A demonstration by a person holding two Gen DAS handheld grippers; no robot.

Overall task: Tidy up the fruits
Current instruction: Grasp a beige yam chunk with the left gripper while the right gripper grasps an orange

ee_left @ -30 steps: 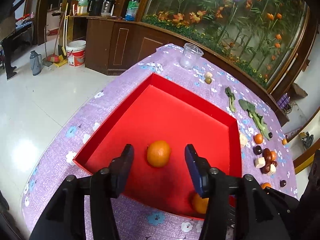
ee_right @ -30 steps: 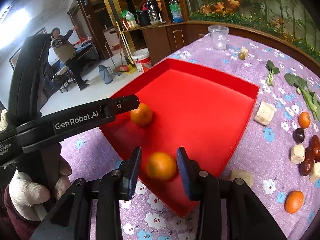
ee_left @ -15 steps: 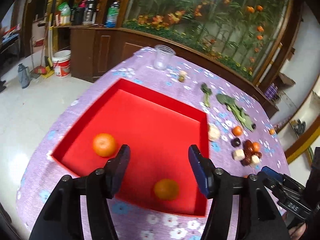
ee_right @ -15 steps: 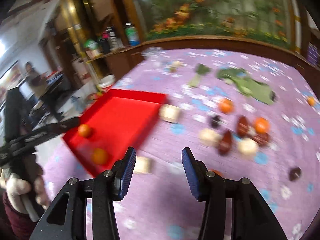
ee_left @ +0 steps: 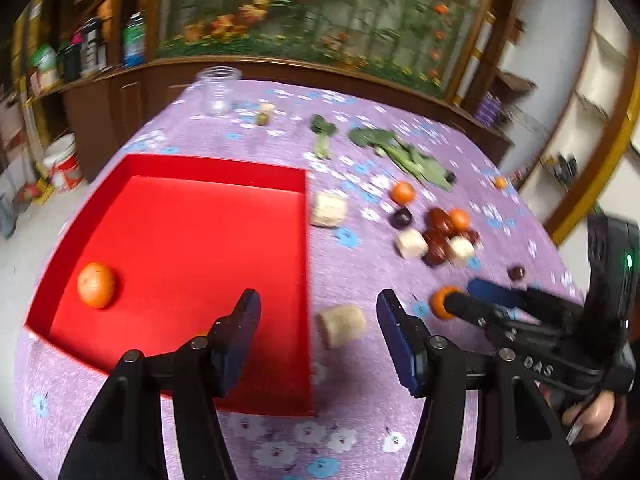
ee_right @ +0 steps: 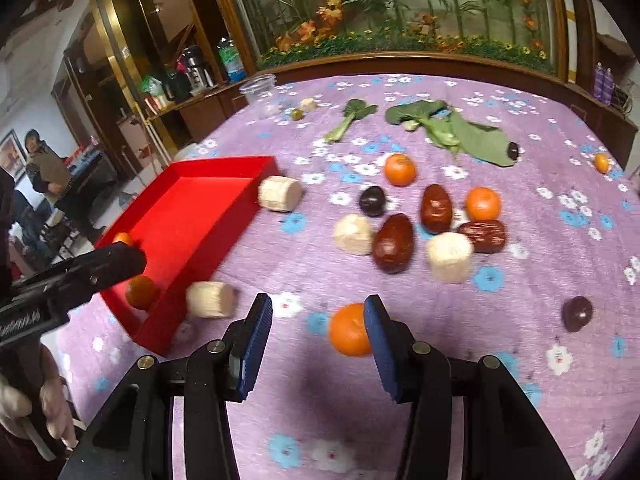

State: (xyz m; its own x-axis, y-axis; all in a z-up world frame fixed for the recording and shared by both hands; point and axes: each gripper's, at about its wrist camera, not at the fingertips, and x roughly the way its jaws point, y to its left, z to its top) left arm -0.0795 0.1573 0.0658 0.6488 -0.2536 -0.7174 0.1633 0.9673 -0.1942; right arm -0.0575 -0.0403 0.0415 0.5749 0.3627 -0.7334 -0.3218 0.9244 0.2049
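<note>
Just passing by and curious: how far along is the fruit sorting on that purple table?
Early days. Two oranges already lie in the red tray. Nothing is held: the right gripper has its jaws open, one beside the nearest orange on the cloth, and the left gripper is empty too. Left on the table: several more oranges, dark red fruits and dark plums.

I count one red tray (ee_right: 224,168) with two oranges (ee_right: 140,292) in it. On the table (ee_right: 520,400) outside it I see four more oranges (ee_right: 400,169), the far one smaller. Four pale cut chunks (ee_right: 279,193) lie near the tray, a fifth small one by the cup (ee_right: 261,94). Three reddish-brown dates (ee_right: 394,243), three dark round fruits (ee_right: 372,200), one green olive-like fruit (ee_right: 296,114), two leafy greens (ee_right: 460,132), one clear cup.
</note>
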